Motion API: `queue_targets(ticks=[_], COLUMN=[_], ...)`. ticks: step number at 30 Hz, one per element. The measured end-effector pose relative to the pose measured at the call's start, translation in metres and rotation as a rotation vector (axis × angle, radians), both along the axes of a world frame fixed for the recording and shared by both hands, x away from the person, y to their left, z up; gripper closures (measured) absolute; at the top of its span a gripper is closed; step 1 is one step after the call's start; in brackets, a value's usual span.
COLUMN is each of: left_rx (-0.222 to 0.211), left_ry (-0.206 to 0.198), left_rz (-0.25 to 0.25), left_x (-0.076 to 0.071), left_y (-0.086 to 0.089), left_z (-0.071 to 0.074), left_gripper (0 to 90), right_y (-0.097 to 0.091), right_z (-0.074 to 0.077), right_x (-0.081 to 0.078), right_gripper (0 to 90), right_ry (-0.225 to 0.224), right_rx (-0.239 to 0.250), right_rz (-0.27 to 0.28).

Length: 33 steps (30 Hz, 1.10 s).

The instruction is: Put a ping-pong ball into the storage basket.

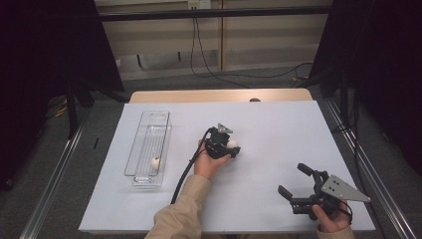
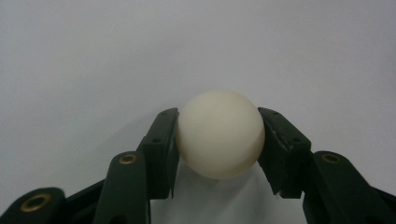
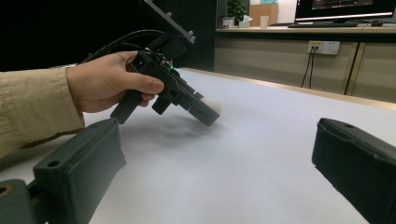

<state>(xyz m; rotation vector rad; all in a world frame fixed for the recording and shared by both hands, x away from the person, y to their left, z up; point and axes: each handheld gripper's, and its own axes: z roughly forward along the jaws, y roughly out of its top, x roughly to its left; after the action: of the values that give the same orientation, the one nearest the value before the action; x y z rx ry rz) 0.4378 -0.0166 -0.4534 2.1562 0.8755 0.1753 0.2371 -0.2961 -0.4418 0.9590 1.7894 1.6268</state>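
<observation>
Right gripper (image 1: 294,180), held low at the near right corner of the white worktop (image 1: 278,129), jaws spread wide with nothing between them. Left gripper (image 1: 230,147), mid-worktop, clenched on a white ball (image 2: 220,133); the left gripper view shows both pads pressing the ball's sides, a contact hidden from above. The right gripper view shows that gripper tilted down toward the sheet. Farther left, a clear tray (image 1: 149,130) containing a second ball (image 1: 156,162).

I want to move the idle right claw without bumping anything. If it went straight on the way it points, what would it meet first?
Probably the left claw holding the white ball; depth is uncertain.
</observation>
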Motion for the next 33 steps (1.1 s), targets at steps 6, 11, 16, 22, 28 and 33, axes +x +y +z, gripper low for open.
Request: queue_targets(ticks=[6,11,16,22,28,33], left_rx=[0.007,0.009,0.014,0.020,0.037,0.031], left_ry=[0.004,0.006,0.003,0.007,0.008,0.010], left_rz=[-0.010,-0.021,-0.025,-0.027,-0.030,-0.033], left_x=[-0.002,-0.003,-0.005,-0.007,-0.008,-0.009], left_y=[0.002,0.004,0.006,0.010,0.015,0.017], left_z=[0.000,0.001,0.004,0.007,0.007,0.009], left_gripper=[51.1,51.1,51.1,51.1,51.1,51.1], right_y=[0.000,0.000,0.001,0.001,0.001,0.000], right_z=[0.000,0.000,0.000,0.000,0.000,0.000], right_x=[0.000,0.000,0.000,0.000,0.000,0.001], right_gripper=[1.0,1.1,1.0,1.1,1.1,1.0], right_ry=[-0.002,-0.001,-0.002,-0.002,-0.002,-0.002], right_rx=[-0.001,-0.002,-0.001,-0.002,-0.003,-0.002], right_rz=[0.000,0.002,0.002,0.001,0.000,-0.001])
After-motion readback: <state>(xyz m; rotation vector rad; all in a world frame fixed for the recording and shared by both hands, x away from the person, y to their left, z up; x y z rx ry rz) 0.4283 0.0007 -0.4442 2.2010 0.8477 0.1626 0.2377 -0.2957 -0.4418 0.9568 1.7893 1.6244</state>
